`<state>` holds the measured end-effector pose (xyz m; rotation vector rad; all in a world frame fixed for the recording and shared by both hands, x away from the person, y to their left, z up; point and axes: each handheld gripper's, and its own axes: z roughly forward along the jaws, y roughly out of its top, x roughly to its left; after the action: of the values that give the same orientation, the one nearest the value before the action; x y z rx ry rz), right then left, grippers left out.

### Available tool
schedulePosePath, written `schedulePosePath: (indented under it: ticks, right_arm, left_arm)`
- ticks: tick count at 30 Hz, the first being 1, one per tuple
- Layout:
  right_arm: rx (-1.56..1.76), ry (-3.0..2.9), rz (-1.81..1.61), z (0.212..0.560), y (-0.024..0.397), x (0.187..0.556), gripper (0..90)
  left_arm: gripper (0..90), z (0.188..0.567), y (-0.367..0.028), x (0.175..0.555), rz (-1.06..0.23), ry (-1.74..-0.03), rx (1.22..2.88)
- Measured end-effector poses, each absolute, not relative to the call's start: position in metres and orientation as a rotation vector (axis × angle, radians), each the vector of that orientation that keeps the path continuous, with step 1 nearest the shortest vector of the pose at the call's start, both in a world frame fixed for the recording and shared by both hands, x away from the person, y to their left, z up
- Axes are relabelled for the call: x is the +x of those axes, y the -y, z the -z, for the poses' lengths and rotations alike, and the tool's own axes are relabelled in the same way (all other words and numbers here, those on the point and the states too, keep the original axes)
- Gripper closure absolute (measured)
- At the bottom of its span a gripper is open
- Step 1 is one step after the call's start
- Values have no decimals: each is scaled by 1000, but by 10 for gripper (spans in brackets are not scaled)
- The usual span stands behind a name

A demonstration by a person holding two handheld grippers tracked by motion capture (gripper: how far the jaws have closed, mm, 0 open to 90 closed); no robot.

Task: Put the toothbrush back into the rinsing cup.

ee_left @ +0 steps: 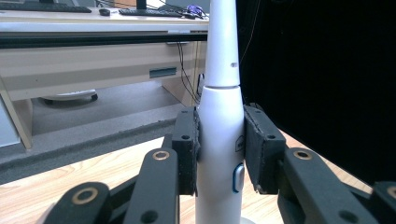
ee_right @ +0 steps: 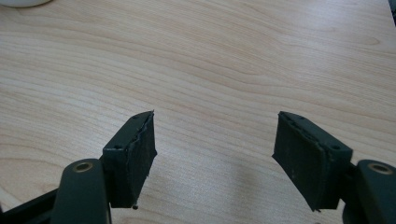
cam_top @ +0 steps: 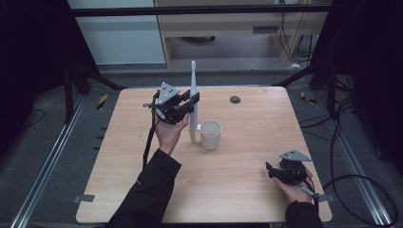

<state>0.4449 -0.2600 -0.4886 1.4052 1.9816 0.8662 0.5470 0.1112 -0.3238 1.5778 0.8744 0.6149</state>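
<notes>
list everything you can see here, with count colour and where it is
electric toothbrush: 1, white, upright left of the cup, clamped between the left gripper's jaws
cup: 1, white, near the table's middle
small round disc: 1, dark, far side of the table
table: 1, light wood
desk: 1, beige, beyond the table
left gripper: 1, black with grey plate, shut on the toothbrush handle
right gripper: 1, black with grey plate, near right corner, jaws open over bare wood
hands: 2, dark sleeves, one on each gripper

Wooden table (cam_top: 237, 190), small dark disc (cam_top: 235, 99) near its far edge, beige desk (ee_left: 93, 60) beyond with keyboard (ee_left: 44, 8)
</notes>
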Motion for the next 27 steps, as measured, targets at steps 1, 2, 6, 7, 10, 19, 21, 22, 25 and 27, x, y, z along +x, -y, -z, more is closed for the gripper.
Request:
schedulePosePath:
  ticks: [1, 2, 6, 7, 10, 19, 21, 22, 25, 27]
  right_arm:
    - [1404, -1982, -867, 489, 260, 445, 293]
    - [1404, -1981, -868, 489, 260, 445, 293]
    - [1409, -1979, -871, 489, 260, 445, 290]
    - [1409, -1980, -871, 489, 260, 445, 290]
    - [1405, -1979, -874, 489, 260, 446, 289]
    - [1405, -1982, -874, 489, 261, 446, 288]
    - [1409, -1981, -875, 489, 260, 446, 288]
    - [1406, -1981, -875, 489, 261, 446, 288]
    - [1403, -1981, -877, 490, 261, 446, 289]
    - [1402, -1983, -874, 490, 261, 446, 289]
  left_arm:
    - [670, 324, -110, 548, -613, -875, 1576]
    - [670, 325, -109, 549, -612, -875, 1576]
    - [670, 327, -103, 553, -600, -869, 1571]
    - [670, 328, -101, 554, -598, -868, 1570]
    - [670, 331, -96, 556, -593, -869, 1569]
    - [670, 337, -83, 563, -586, -859, 1573]
    - [670, 338, -80, 565, -586, -859, 1577]
    - [670, 339, -79, 566, -584, -858, 1579]
    - [670, 343, -76, 569, -580, -859, 1587]
    - [670, 345, -74, 571, -577, -862, 1596]
